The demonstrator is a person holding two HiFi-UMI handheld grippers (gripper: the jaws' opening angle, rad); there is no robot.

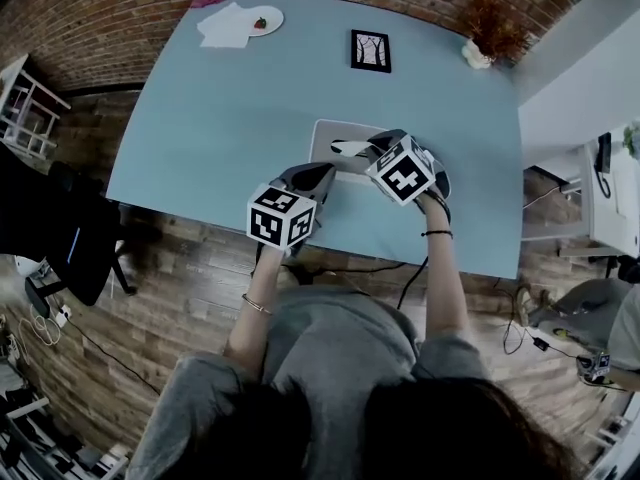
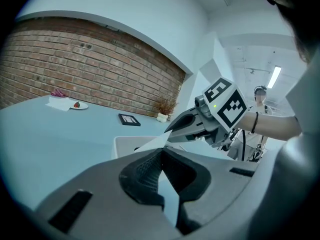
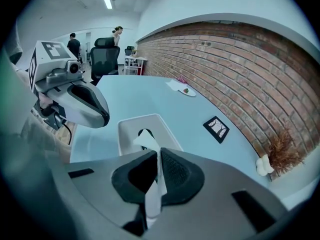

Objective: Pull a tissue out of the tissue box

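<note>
On blue table (image 1: 220,98), close to person: tissue box (image 3: 131,126). Tissue (image 3: 146,138) sticks up from hole in top, runs straight into right gripper (image 3: 156,156), pinched tight on it. Left gripper (image 2: 161,151) closed, empty, just beside box. Pull should go up, away from hole.

Your room is lit evenly from above: a ceiling strip light (image 3: 107,1) glows in the right gripper view, and a second strip light (image 2: 274,77) is overexposed in the left gripper view. The head view is dimmer, with a cold tint, and the desk (image 1: 250,98) carries only soft, weak shadows. All three pictures bend strongly at the edges and go black in the corners. Close to the lens the jaws are dark and blurred, and the white tissue (image 3: 151,194) is soft too.
</note>
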